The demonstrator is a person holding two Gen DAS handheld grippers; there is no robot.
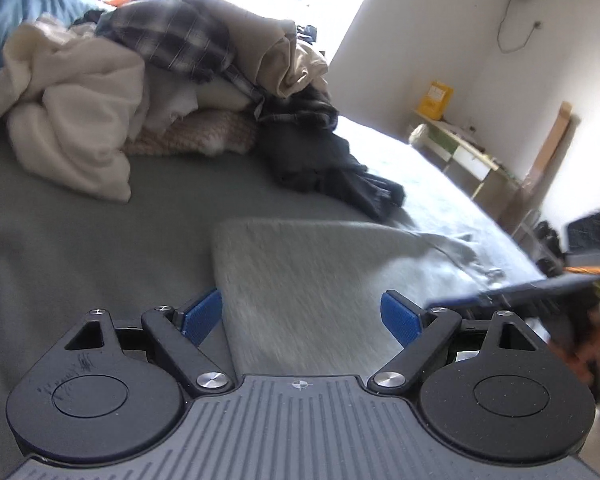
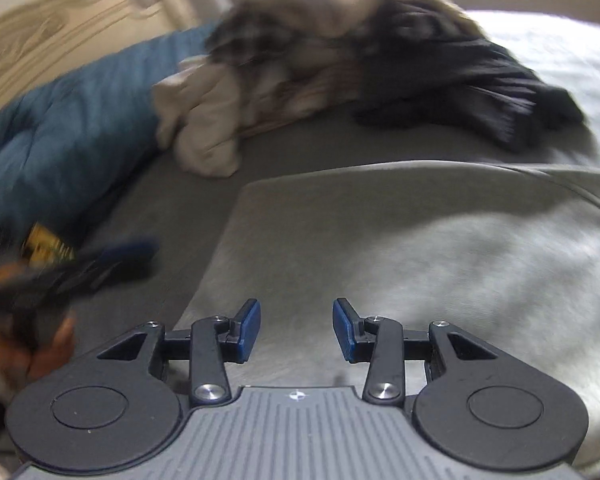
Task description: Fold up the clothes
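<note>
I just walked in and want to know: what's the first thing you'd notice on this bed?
The big messy heap of unfolded clothes at the far side of the bed, cream, plaid and black all jumbled together. Nearer, a pale grey soft garment lies spread flat on the grey-green bed sheet. Both open claws sit at its near edge, the left claw with blue pads wide apart and the right claw narrower.

Home bedroom — bed (image 1: 100,208), clothes pile (image 1: 160,80)
</note>
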